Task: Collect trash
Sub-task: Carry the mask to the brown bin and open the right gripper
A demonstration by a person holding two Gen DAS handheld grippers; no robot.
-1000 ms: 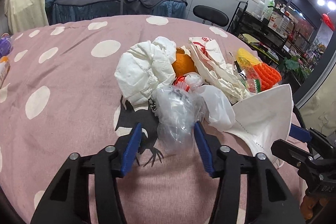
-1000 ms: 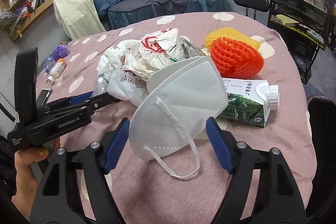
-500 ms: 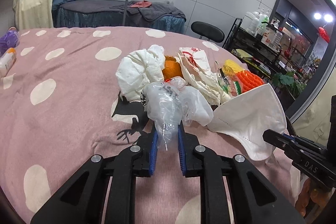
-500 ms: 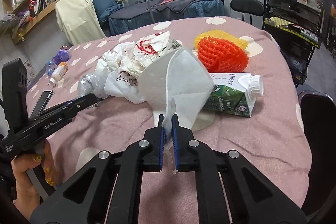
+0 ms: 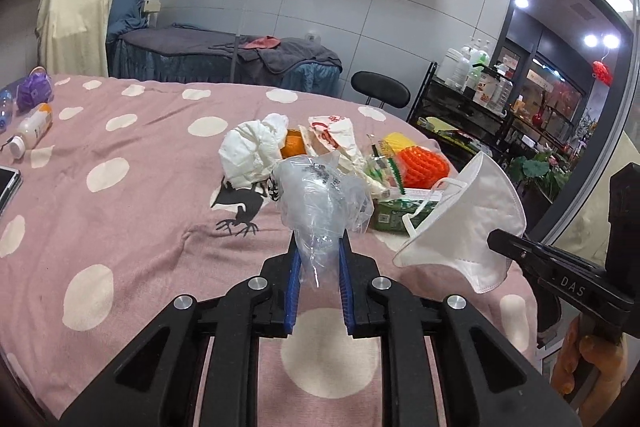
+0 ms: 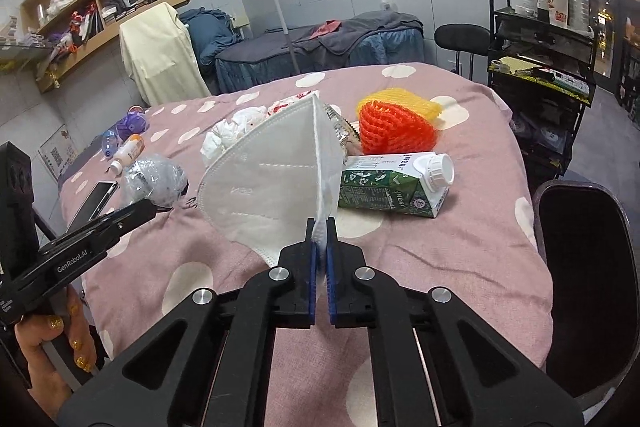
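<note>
We are lifting two pieces clear of the pile: our left gripper (image 5: 318, 259) pinches one clear plastic bag (image 5: 320, 203), our right gripper (image 6: 320, 247) is clamped on one white mask (image 6: 272, 183). Next, both need a bin, none visible. One green carton (image 6: 394, 185) and two foam nets (image 6: 394, 125) remain far right

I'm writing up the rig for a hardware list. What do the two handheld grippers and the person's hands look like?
Both the left gripper and the right gripper are matte black plastic with straight fingers, blue ribbed pads and silver screw heads. One side of the left gripper's body reads "GenRobot.AI" in white; the right's shows "DAS". No cables show. The left hand has glittery gold nail polish.
</note>
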